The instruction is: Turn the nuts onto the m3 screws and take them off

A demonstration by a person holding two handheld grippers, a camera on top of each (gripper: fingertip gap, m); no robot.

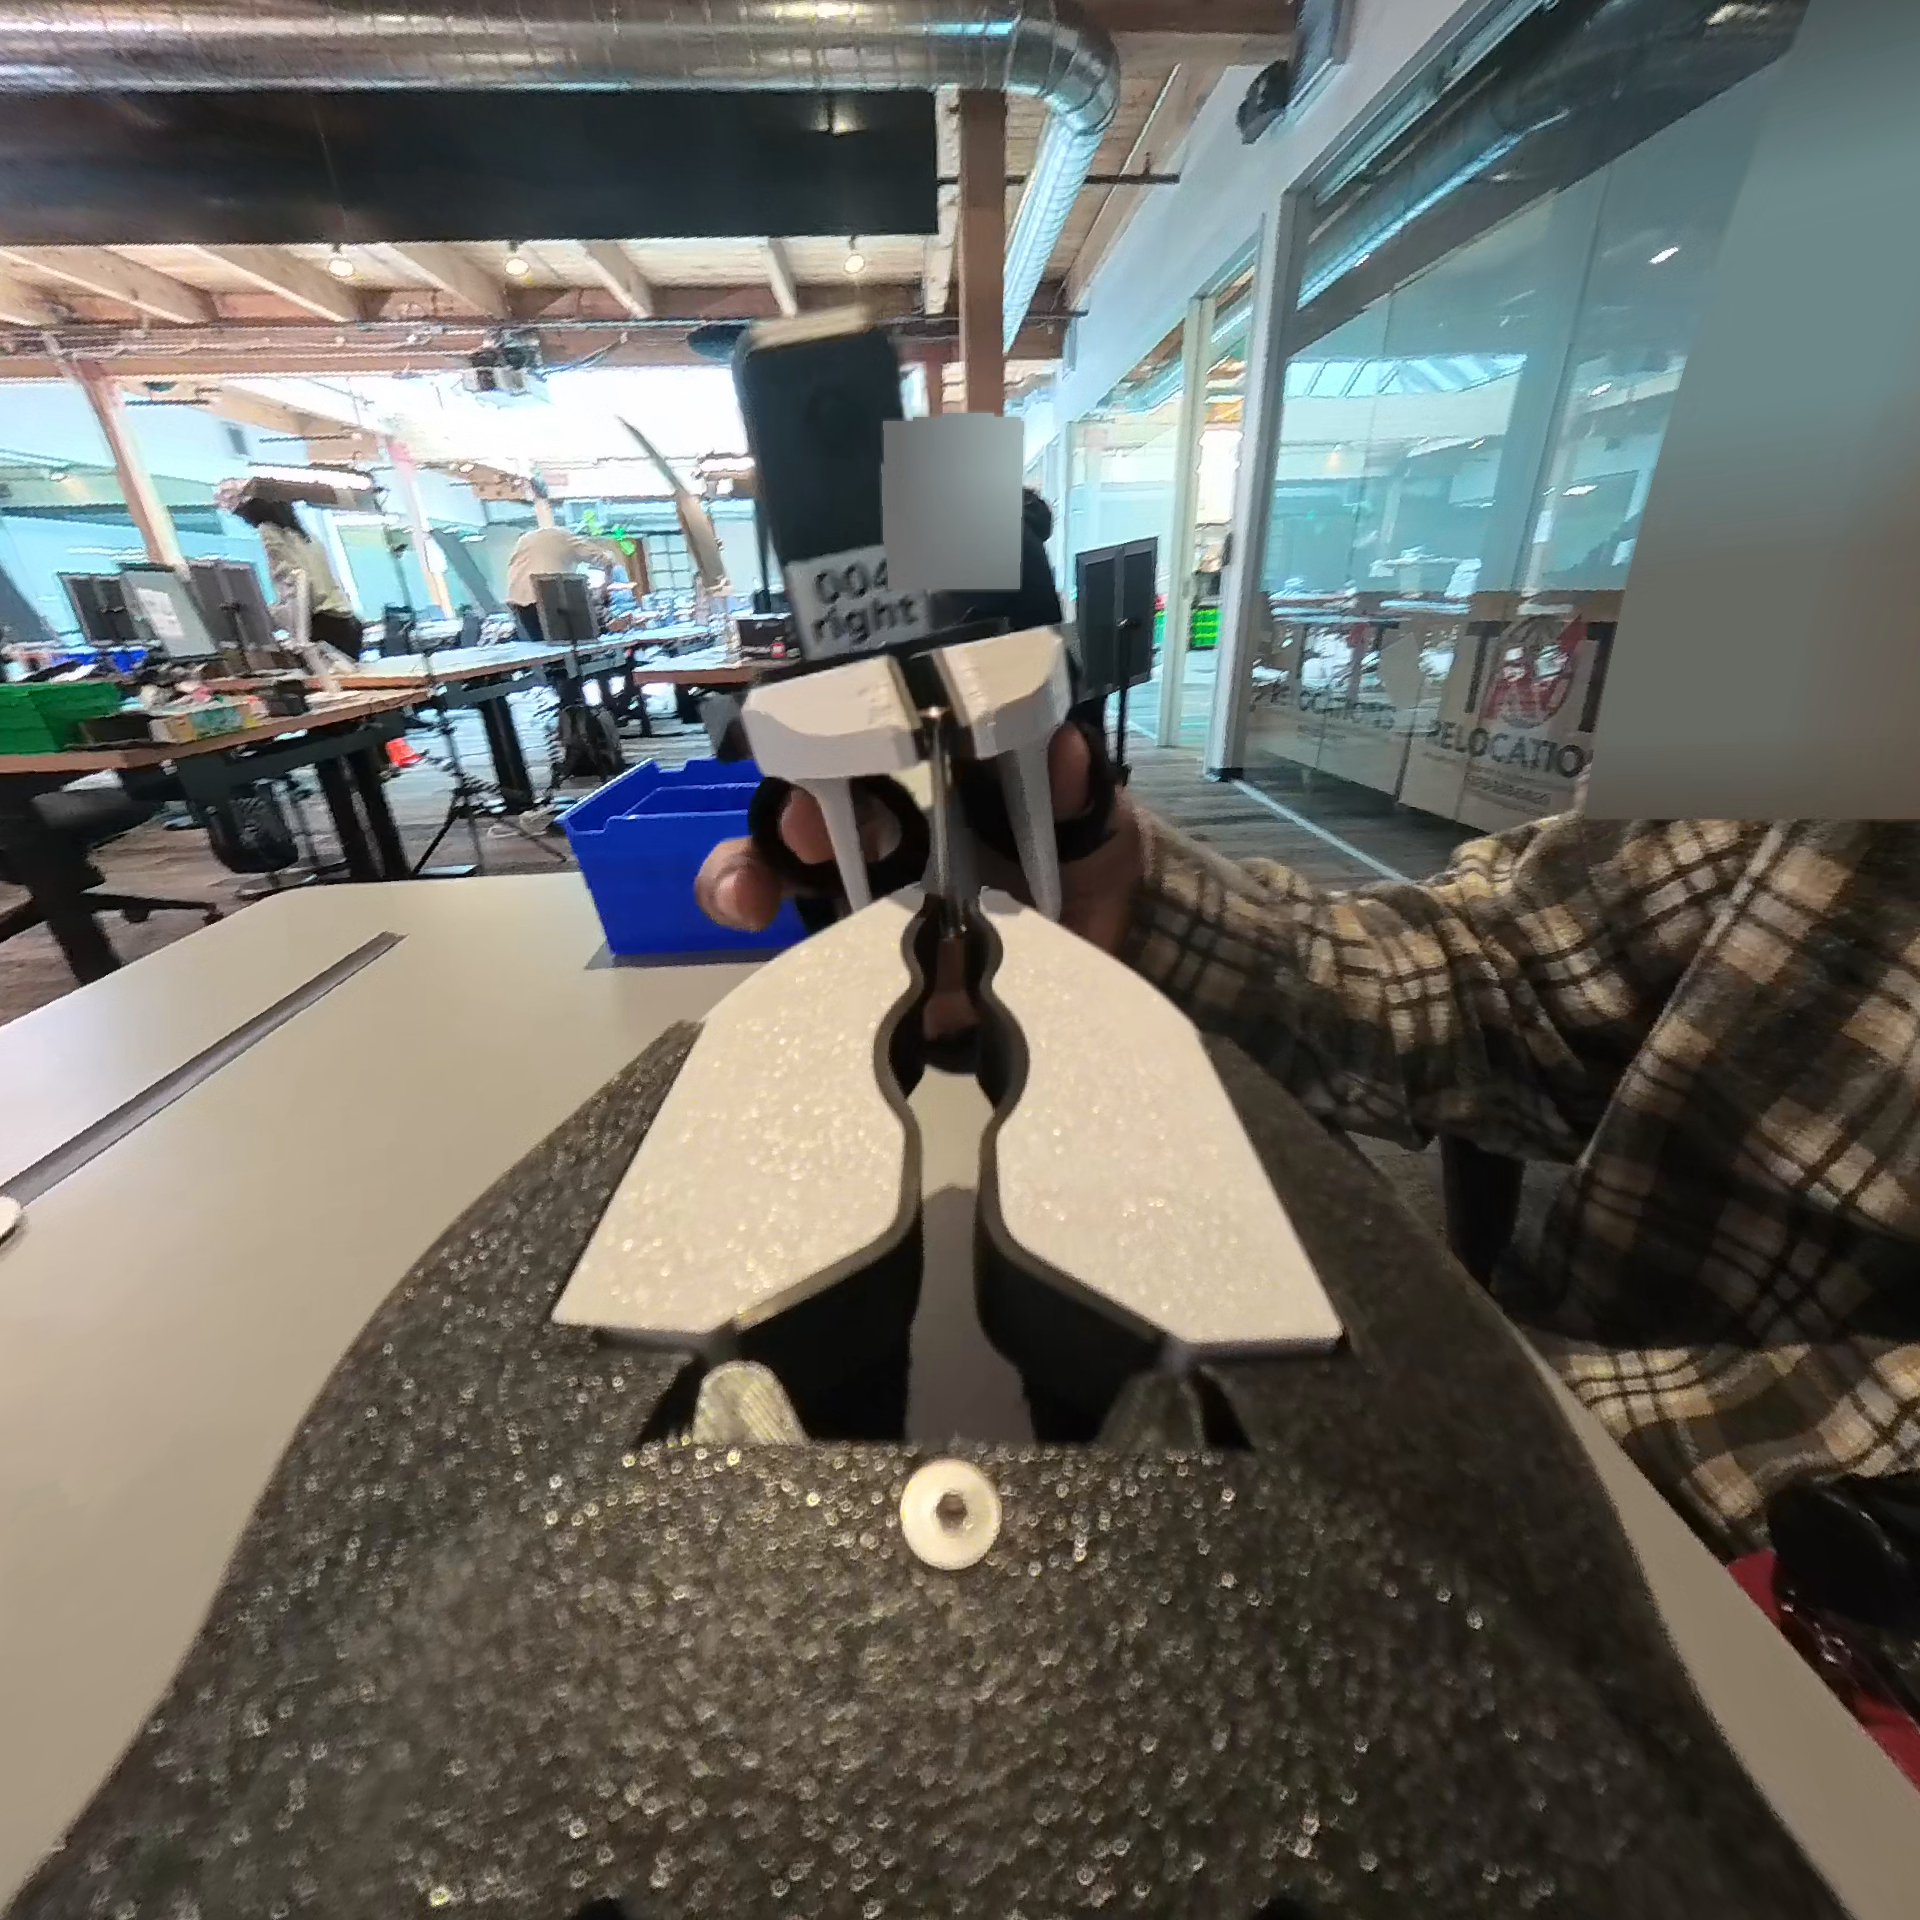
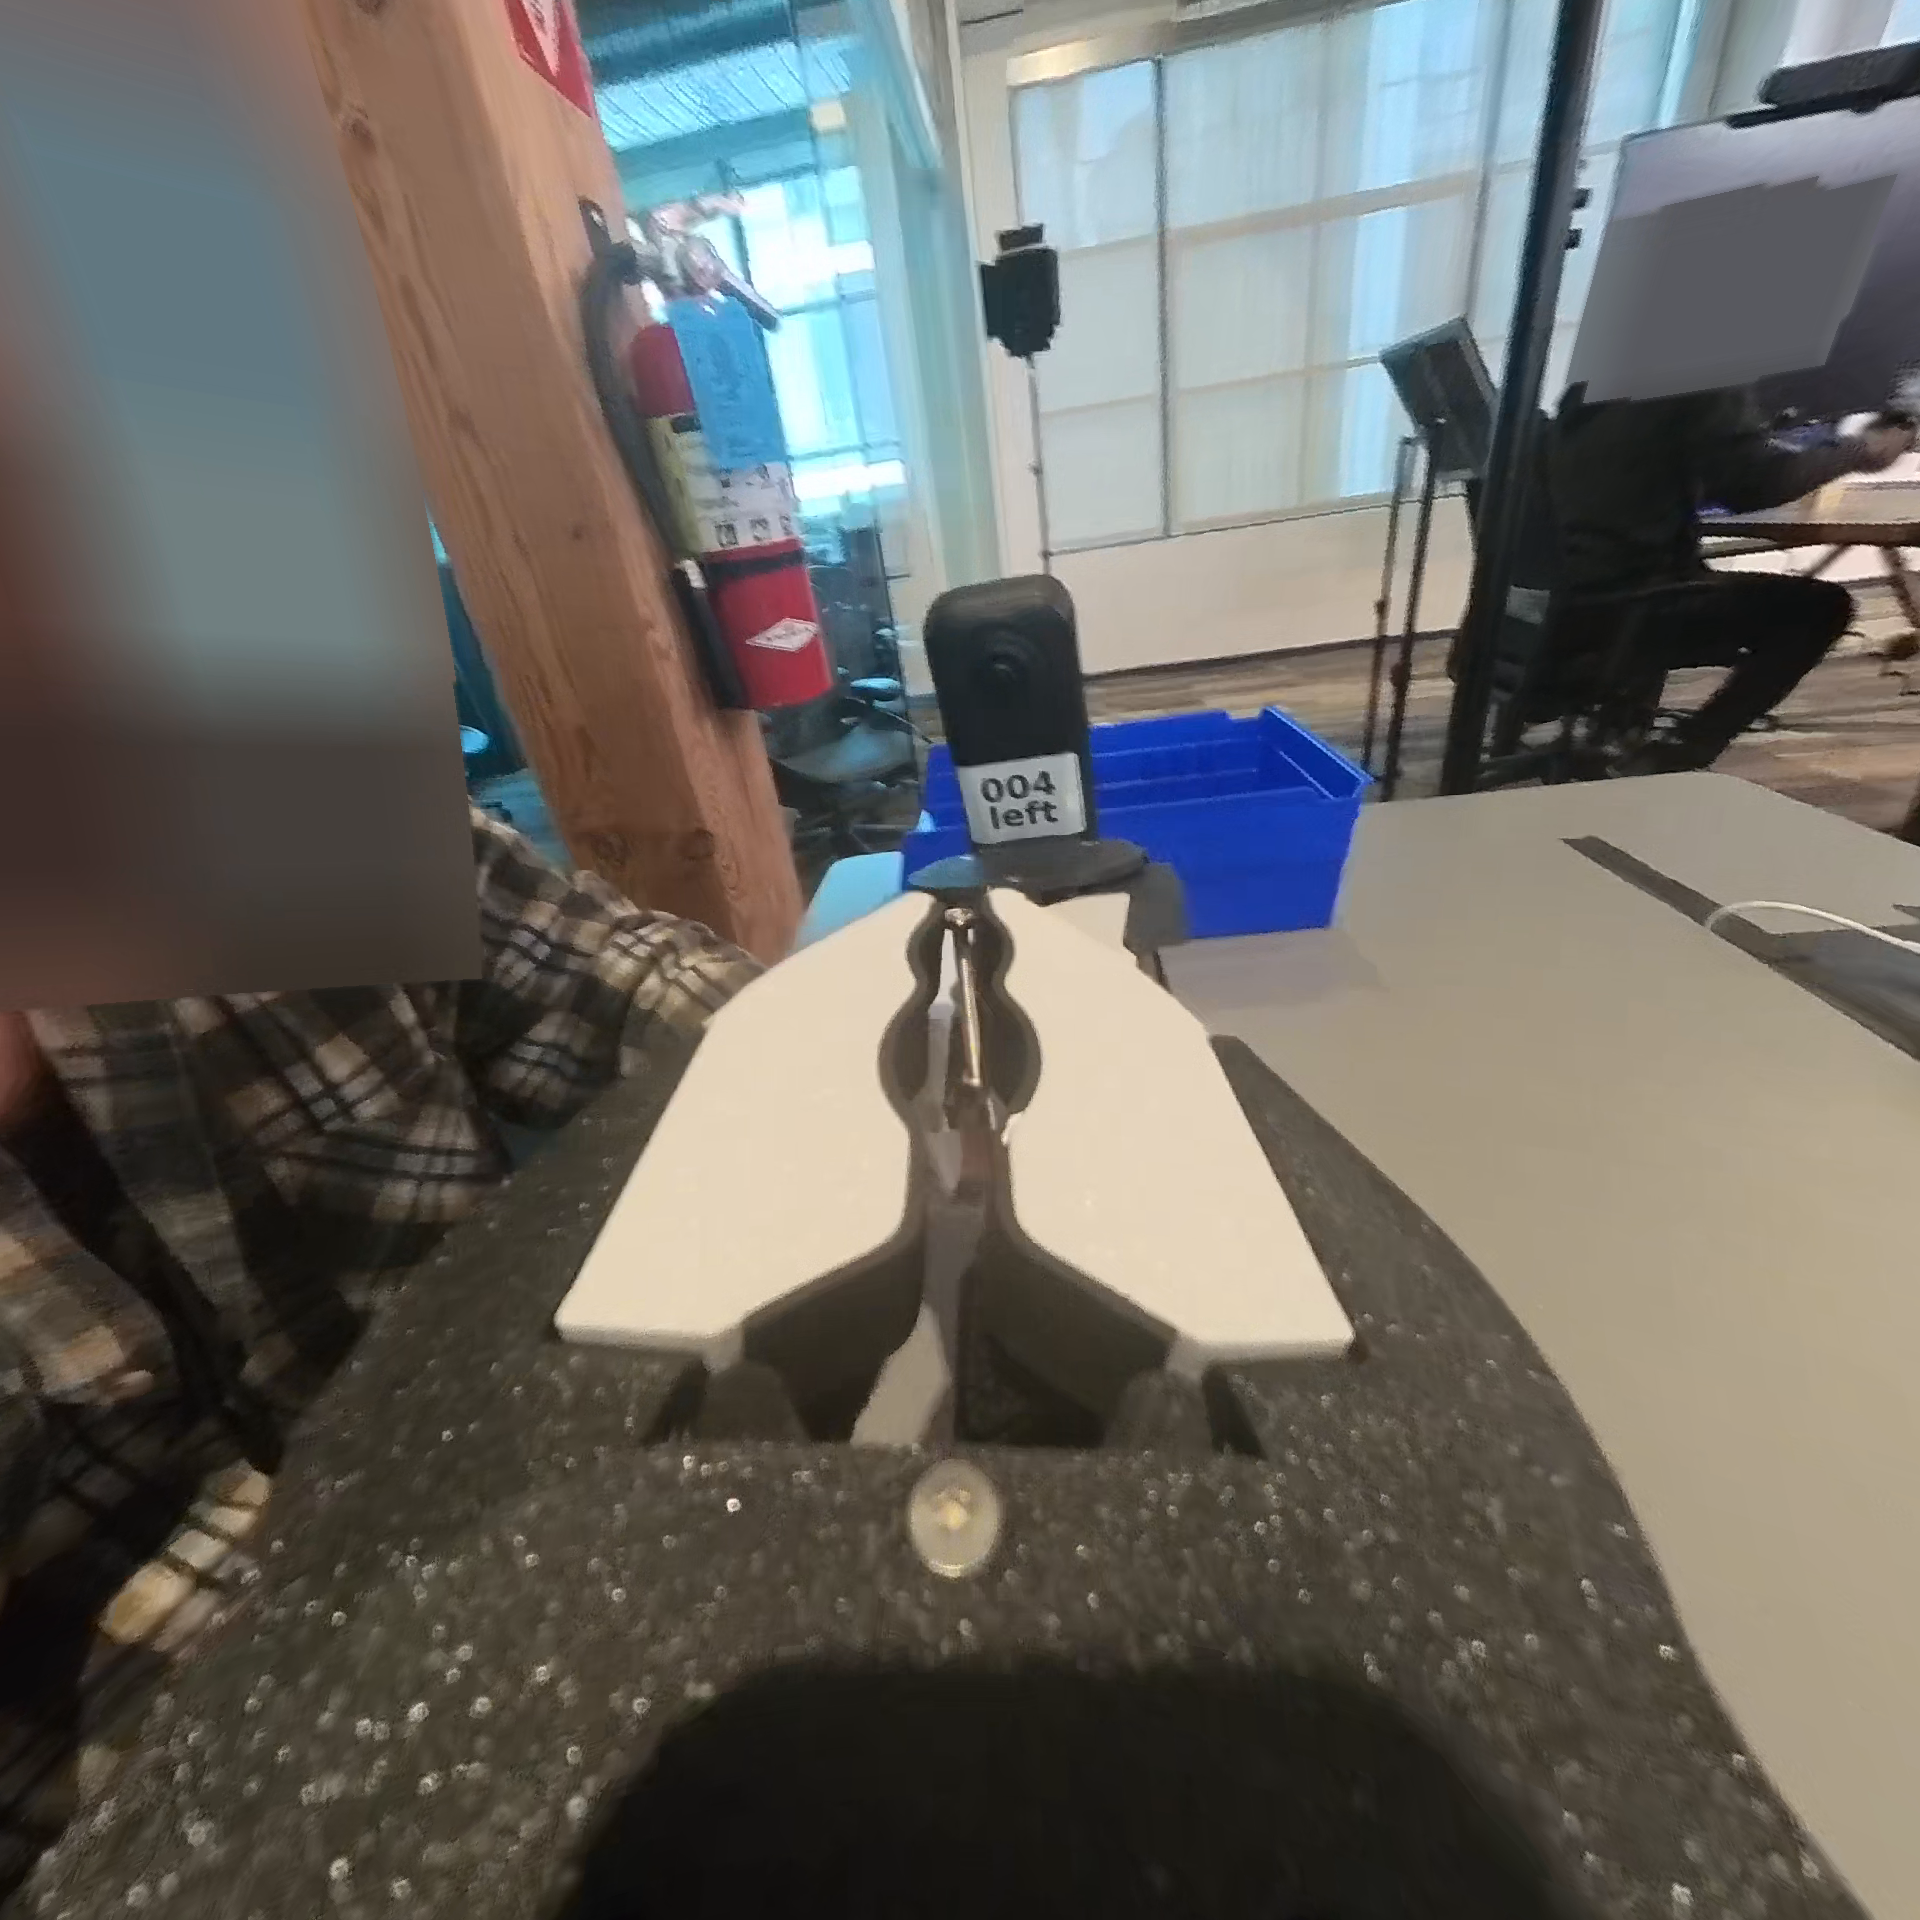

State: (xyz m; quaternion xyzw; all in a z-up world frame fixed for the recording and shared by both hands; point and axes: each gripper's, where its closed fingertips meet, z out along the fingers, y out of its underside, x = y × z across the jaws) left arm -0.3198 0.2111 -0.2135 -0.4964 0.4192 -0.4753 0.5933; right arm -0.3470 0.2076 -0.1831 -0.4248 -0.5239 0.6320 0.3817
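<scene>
Left hand-held gripper: white fingers drawn nearly together at the tips, pinching the near end of a thin metal screw; the wider notches farther back between the fingers stay empty.
Right hand-held gripper: facing the left one head-on, its tips closed on the other end of that screw; in the left wrist view it shows as a white-fingered tool with a black camera on top.
Screw: held in the air between the two grippers, above the near edge of the counter, tilted slightly from upright in the left wrist view; it runs along the gap between the right gripper's fingers in the right wrist view.
Nut: there's a small thicker bit on the shaft near the left gripper's tips, but it's too small and blurred to say for sure it's the nut.
Hand: fingers through the black loops of the right gripper's handle, a plaid sleeve running off to the right.
Blue bin: sitting at the far edge of the counter, behind the grippers; the right wrist view shows it too, just behind the left gripper's camera.
Counter: pale grey, with a dark slot running across it on the left side.
Background: wooden post with a red fire extinguisher fixed to it, glass walls, desks farther back with people at them.
</scene>
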